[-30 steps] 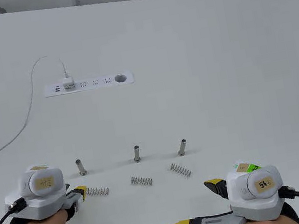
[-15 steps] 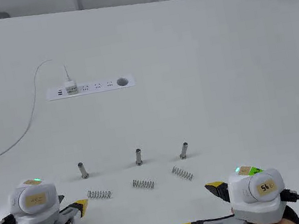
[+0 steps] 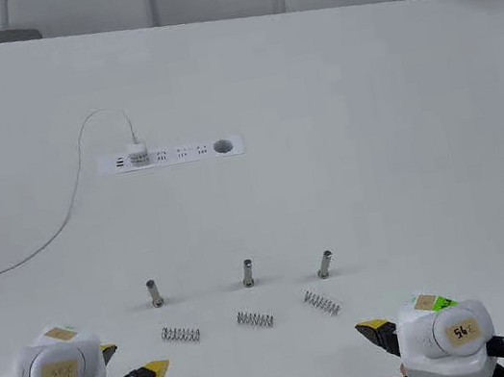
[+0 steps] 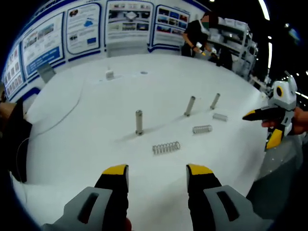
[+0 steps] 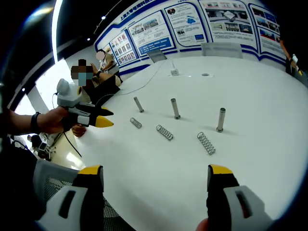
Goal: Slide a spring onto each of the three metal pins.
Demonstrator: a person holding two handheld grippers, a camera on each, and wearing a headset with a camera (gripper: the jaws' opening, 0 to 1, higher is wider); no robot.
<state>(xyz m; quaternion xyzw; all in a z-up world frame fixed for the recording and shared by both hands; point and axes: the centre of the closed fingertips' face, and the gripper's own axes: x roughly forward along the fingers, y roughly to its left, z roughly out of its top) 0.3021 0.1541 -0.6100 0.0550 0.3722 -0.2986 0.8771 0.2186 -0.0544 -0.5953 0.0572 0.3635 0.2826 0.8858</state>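
Behind 3 pins (image 3: 247, 273), pwr strip (image 3: 179, 152) (head view), posters (image 4: 130, 19) (gripper views)

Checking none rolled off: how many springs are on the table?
3, lying loose in a row on the table: left spring, middle spring, right spring. None appears hidden.

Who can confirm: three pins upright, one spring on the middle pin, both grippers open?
No: the middle pin is bare. The head view shows all three springs on the table before the pins. Pins upright, left gripper and right gripper open: correct.
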